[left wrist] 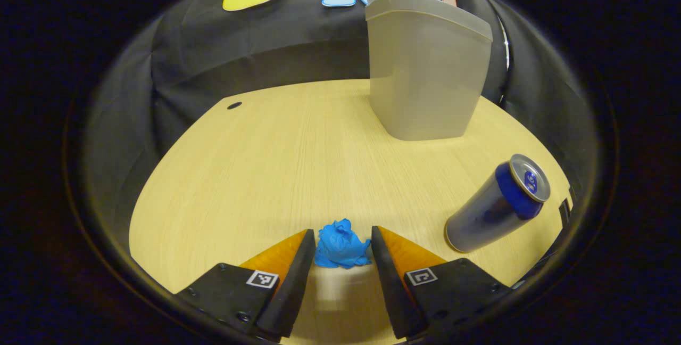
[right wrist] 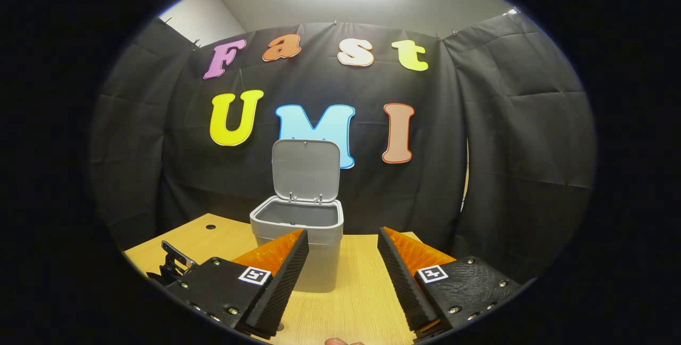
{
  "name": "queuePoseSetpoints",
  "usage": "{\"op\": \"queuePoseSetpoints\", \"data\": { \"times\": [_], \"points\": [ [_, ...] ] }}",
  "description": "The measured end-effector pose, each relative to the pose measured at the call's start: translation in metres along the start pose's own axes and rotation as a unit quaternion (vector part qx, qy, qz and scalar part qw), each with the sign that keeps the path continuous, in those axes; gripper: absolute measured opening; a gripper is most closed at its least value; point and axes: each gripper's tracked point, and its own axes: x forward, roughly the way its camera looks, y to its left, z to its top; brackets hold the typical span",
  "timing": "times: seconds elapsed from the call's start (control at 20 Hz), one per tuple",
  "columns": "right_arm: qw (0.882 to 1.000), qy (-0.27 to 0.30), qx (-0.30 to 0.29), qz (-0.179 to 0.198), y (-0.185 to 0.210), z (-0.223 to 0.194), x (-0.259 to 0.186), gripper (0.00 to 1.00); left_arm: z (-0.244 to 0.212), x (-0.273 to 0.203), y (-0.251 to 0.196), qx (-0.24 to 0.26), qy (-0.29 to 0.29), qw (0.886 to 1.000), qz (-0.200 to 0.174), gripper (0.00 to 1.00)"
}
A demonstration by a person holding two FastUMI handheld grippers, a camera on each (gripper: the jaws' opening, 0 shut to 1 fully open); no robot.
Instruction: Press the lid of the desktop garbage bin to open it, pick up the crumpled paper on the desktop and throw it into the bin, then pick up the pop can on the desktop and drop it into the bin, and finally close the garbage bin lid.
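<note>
Now the lid [right wrist: 306, 170] of the garbage bin [right wrist: 299, 238] is seen standing upright, so the opening step is judged done and the crumpled paper [left wrist: 340, 245] is the thing in hand. In the left gripper view the paper lies on the desktop [left wrist: 266, 174] between the fingers of the left gripper [left wrist: 340, 246], whose jaws are held apart with a gap visible on each side of the ball; nothing is gripped yet. For a clean pick, the fingers are best kept low to the wood and closed evenly, so that the paper is caught across its middle rather than pushed away. The pop can [left wrist: 495, 205] stands to the right, near but apart, and should be left undisturbed. The right gripper [right wrist: 343, 276] is held wide open and empty, facing the bin.
</note>
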Motion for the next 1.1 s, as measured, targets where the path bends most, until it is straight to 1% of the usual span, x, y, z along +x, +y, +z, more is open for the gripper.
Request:
{"op": "queuePoseSetpoints", "data": {
  "times": [0.05,0.1,0.15,0.2,0.25,0.3,0.35,0.4,0.45,0.5,0.55,0.7,0.85,0.95,1.0,1.1],
  "points": [
    [1.000,0.003,0.001,-0.002,-0.003,-0.002,0.000,0.85,-0.001,0.001,0.001,-0.003,0.001,1.000,0.003,0.69],
    [1.000,0.005,0.003,-0.004,-0.005,-0.003,0.000,0.81,-0.002,0.002,0.002,-0.008,0.001,1.000,0.005,0.64],
    [1.000,0.008,0.006,-0.006,-0.006,-0.004,0.000,0.85,-0.004,0.003,0.001,-0.013,0.003,1.000,0.004,0.57],
    [1.000,0.010,0.009,-0.007,-0.007,-0.005,0.000,0.85,-0.005,0.003,0.002,-0.017,0.005,1.000,0.006,0.54],
    [1.000,0.011,0.011,-0.007,-0.007,-0.007,0.000,0.85,-0.007,0.003,0.002,-0.021,0.007,1.000,0.004,0.44],
    [1.000,0.011,0.011,-0.007,-0.007,-0.006,0.001,0.85,-0.008,0.002,0.002,-0.022,0.008,1.000,0.000,0.45],
    [1.000,0.011,0.010,-0.007,-0.008,-0.007,0.001,0.85,-0.007,0.001,0.006,-0.023,0.003,1.000,0.011,0.45],
    [1.000,0.011,0.010,-0.006,-0.008,-0.006,0.001,0.85,-0.006,0.001,0.006,-0.030,0.004,1.000,0.006,0.31],
    [1.000,0.010,0.010,-0.006,-0.008,-0.007,0.002,0.85,-0.007,-0.001,0.005,-0.035,0.005,0.999,0.001,0.31],
    [1.000,0.010,0.010,-0.005,-0.008,-0.007,0.002,0.85,-0.007,-0.001,0.011,-0.040,0.003,0.999,0.021,0.29],
    [1.000,0.011,0.012,-0.002,-0.007,-0.009,0.003,0.85,-0.006,-0.002,0.011,-0.045,0.003,0.999,0.019,0.19],
    [1.000,0.012,0.014,0.001,-0.007,-0.010,0.005,0.85,0.001,-0.010,0.010,-0.044,-0.013,0.999,0.022,0.19],
    [1.000,0.011,0.018,0.004,-0.007,-0.011,0.007,0.85,0.009,-0.016,0.003,-0.036,-0.025,0.999,0.016,0.19],
    [1.000,0.011,0.020,0.005,-0.007,-0.012,0.007,0.85,0.015,-0.019,0.000,-0.033,-0.033,0.999,0.013,0.21],
    [1.000,0.011,0.020,0.006,-0.008,-0.012,0.007,0.85,0.018,-0.021,-0.002,-0.032,-0.036,0.999,0.010,0.19],
    [1.000,0.011,0.019,0.002,-0.011,-0.012,0.007,0.85,0.027,-0.025,-0.002,-0.028,-0.046,0.998,0.010,0.19]
  ]
}}
